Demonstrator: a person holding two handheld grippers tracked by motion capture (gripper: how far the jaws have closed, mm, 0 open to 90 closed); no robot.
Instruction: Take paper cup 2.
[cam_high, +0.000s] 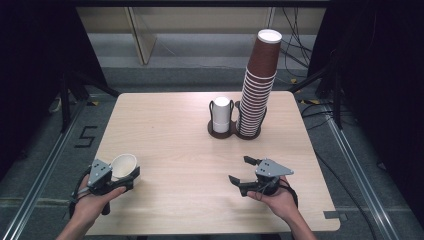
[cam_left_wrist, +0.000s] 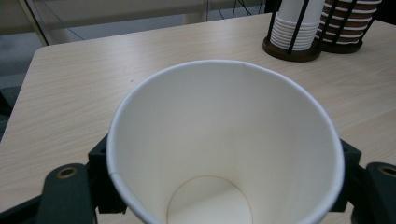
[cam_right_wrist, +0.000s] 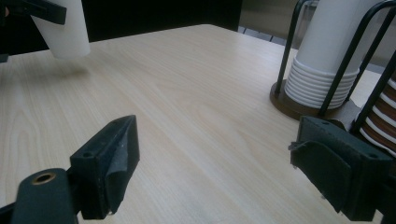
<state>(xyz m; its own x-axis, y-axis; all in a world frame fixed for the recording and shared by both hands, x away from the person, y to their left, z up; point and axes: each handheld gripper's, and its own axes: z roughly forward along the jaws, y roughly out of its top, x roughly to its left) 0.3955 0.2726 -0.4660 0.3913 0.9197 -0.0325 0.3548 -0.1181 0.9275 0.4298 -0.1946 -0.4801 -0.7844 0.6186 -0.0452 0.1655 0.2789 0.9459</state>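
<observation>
Pale wood-grain table (cam_high: 190, 150) seen from above, a dark two-ring cup holder (cam_high: 234, 131) stood near its far edge, white cups (cam_high: 221, 114) and tall brown cups (cam_high: 257, 85) stacked in it

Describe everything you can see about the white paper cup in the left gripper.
The white paper cup looks like plain matte paper, with a rolled rim, a side seam and a round flat bottom; it is empty. It tapers toward its base and tilts, mouth toward the high camera. The left gripper clamps its walls between black jaws, at the table's near left corner. In the right gripper view its base hangs just above the wood, casting a faint shadow.
</observation>
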